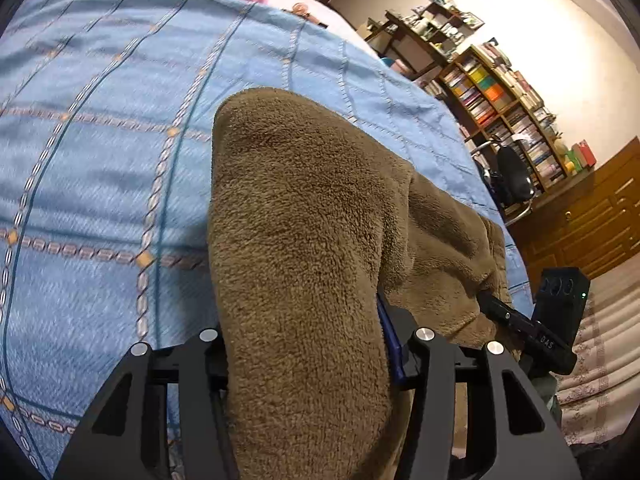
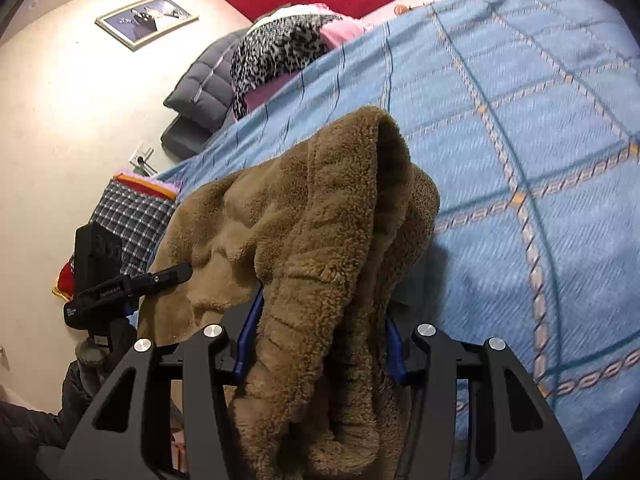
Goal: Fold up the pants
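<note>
On the left side of the bed, the left gripper (image 1: 308, 360) is clamped on a thick fold of the brown fleece pants (image 1: 304, 208). The fabric fills the whole gap between its jaws and hangs down over the blue pads. The pants lie partly on the blue checked bedspread (image 1: 100, 152) and partly lifted, with one rounded end pointing up the bed. From the left wrist view, the right gripper (image 1: 524, 332) shows at the far edge of the cloth, just at the side of the bed.

Toward the right, the right gripper (image 2: 320, 344) also grips the pants (image 2: 304, 216), holding a bunched ridge of fleece between its jaws. Its camera also shows the left gripper (image 2: 128, 284) on the other side of the cloth. Beyond the pants, the bedspread (image 2: 520, 100) runs up to the leopard-print cloth (image 2: 276, 52) and a grey padded cushion (image 2: 204, 84) near the wall.

I think the main risk is an uneven fold. Both grippers hold bulky, wrinkled bunches and not clean edges, so the layers may slide against each other or fall crooked when they are laid down. The fleece looks heavy and soft, so one layer could slip out of a jaw if the pull is quick. The pants are also near the bed edge, so a loose part could drop off the side.
</note>
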Motion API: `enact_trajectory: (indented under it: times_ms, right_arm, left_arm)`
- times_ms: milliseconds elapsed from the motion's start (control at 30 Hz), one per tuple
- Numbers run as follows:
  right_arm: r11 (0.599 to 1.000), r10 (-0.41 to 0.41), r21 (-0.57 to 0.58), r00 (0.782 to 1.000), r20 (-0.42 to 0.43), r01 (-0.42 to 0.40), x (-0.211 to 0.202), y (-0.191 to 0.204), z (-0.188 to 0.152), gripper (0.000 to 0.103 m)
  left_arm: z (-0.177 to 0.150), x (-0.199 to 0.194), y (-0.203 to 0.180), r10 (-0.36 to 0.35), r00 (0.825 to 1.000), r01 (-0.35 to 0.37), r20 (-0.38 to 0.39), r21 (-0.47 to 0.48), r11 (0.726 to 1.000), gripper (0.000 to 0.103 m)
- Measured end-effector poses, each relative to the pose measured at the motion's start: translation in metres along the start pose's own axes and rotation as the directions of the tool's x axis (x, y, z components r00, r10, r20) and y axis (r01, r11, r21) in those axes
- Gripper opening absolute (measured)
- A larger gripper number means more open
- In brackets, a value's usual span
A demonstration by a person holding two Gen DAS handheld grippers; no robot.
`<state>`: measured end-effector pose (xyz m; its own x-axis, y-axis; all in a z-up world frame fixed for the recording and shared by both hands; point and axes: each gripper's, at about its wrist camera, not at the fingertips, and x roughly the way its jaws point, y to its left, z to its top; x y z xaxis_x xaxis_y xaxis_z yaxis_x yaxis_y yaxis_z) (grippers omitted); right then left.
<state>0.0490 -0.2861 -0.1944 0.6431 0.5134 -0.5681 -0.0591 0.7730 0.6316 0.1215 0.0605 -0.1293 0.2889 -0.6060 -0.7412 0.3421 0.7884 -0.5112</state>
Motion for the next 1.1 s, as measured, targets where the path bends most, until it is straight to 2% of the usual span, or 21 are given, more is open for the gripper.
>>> enact_trajectory:
  times_ms: [133, 367, 567, 833, 967, 1100]
  right_arm:
    - [1.000, -0.013, -0.012, 0.999, 0.050, 0.013, -0.015, -0.005, 0.020, 0.052]
    - [0.997, -0.069, -0.021, 0.988, 0.140, 0.073, -0.027, -0.026, 0.086, 0.051]
    - [0.993, -0.108, -0.023, 0.976, 0.188, 0.115, -0.017, -0.055, 0.147, 0.051]
    - [0.988, -0.149, -0.008, 0.972, 0.184, 0.153, 0.016, -0.110, 0.216, 0.052]
    - [0.985, -0.171, 0.007, 0.973, 0.155, 0.172, 0.036, -0.136, 0.232, 0.051]
    - [0.981, -0.196, 0.027, 0.974, 0.117, 0.194, 0.056, -0.157, 0.234, 0.052]
  left_arm:
    - [0.022, 0.009, -0.020, -0.022, 1.000, 0.021, 0.018, 0.028, 0.999, 0.051]
    - [0.079, 0.052, -0.054, -0.056, 0.998, 0.054, 0.032, 0.057, 0.997, 0.051]
    - [0.135, 0.093, -0.074, -0.066, 0.997, 0.062, 0.044, 0.071, 0.996, 0.051]
    - [0.195, 0.159, -0.081, -0.065, 0.997, 0.063, 0.049, 0.048, 0.997, 0.051]
    - [0.207, 0.190, -0.076, -0.049, 0.998, 0.048, 0.026, 0.021, 0.999, 0.051]
    - [0.210, 0.216, -0.068, -0.013, 1.000, 0.013, 0.003, 0.016, 1.000, 0.053]
